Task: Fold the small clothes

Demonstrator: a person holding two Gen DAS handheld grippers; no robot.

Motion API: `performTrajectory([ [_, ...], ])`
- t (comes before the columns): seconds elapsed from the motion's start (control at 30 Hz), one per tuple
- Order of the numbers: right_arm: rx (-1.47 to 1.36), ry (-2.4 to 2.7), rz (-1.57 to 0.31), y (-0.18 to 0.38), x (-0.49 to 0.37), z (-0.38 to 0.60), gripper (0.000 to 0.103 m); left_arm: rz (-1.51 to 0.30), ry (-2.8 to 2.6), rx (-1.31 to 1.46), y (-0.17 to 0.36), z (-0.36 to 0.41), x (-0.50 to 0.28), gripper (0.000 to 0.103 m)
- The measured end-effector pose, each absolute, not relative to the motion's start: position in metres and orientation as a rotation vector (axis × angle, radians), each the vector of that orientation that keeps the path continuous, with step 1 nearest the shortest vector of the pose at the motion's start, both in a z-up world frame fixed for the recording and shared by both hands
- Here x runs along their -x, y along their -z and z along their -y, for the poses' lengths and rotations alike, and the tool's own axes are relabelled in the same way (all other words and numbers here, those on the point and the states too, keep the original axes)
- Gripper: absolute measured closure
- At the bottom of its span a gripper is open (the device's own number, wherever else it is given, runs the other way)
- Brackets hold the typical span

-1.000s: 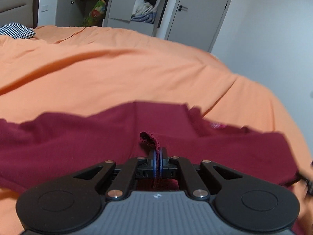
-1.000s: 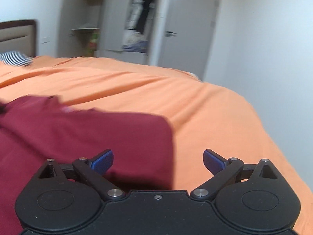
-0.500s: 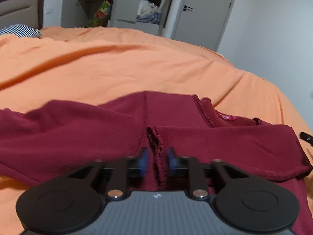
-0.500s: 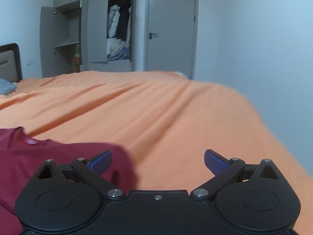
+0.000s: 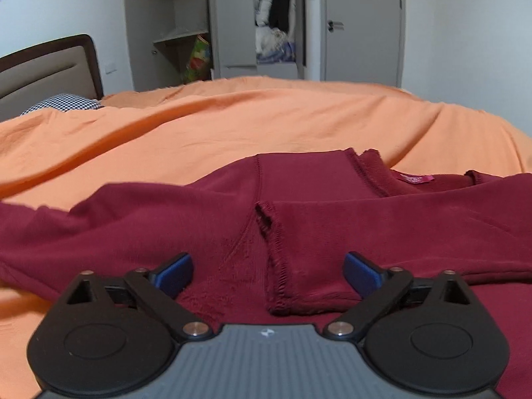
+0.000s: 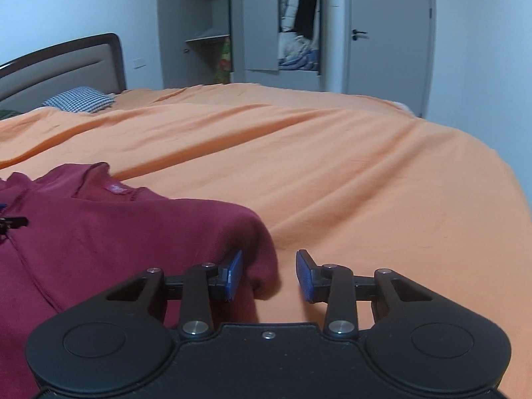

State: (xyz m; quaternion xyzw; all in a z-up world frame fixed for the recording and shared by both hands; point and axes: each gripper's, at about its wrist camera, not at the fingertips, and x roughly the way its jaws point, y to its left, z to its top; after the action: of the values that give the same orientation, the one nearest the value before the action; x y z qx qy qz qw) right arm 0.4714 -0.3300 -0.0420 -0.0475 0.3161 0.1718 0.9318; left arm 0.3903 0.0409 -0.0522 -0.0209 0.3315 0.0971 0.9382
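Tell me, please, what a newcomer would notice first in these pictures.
A dark red garment lies partly folded on a big orange bed cover, near both cameras. The left claw stands open over a stitched sleeve hem; the right claw is open at the garment's right edge.

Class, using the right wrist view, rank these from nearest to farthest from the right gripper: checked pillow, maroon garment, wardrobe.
1. Maroon garment, its edge between the fingers of the right gripper.
2. Checked pillow, far left by the headboard.
3. Wardrobe, beyond the bed.

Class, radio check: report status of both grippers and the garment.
Left gripper open above maroon top. Right gripper open, straddling its folded edge. Top lies on orange bedspread. Nothing in the way.
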Motion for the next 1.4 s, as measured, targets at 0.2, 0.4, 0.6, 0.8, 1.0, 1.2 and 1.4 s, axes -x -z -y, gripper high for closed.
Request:
performTrajectory([
  [0.2, 0.056, -0.37, -0.684, 0.043, -0.477, 0.33, 0.103, -0.68, -0.181, 0.111, 0.057, -0.052, -0.39, 0.0],
  [0.4, 0.228, -0.285, -0.428, -0.001, -0.458, 0.314, 0.103, -0.674, -0.181, 0.109, 0.058, -0.052, -0.388, 0.0],
  [0.6, 0.353, -0.204, -0.515, 0.011, -0.468, 0.309, 0.085, -0.674, -0.182, 0.109, 0.058, -0.051, -0.388, 0.0],
  [0.8, 0.32, -0.068, -0.503, 0.026, -0.449, 0.312, 0.024, -0.673, -0.181, 0.11, 0.059, -0.051, -0.388, 0.0],
  [1.0, 0.403, -0.02, -0.503, 0.047, -0.464, 0.293, 0.015, -0.67, -0.179, 0.113, 0.06, -0.052, -0.388, 0.0],
  [1.2, 0.316, 0.146, -0.509, 0.046, -0.488, 0.334, 0.016, -0.666, -0.168, 0.138, 0.06, -0.057, -0.386, 0.0],
  [1.4, -0.015, -0.052, -0.604, 0.032, -0.49, 0.358, 0.016, -0.653, -0.169, 0.139, 0.062, -0.057, -0.384, 0.0],
])
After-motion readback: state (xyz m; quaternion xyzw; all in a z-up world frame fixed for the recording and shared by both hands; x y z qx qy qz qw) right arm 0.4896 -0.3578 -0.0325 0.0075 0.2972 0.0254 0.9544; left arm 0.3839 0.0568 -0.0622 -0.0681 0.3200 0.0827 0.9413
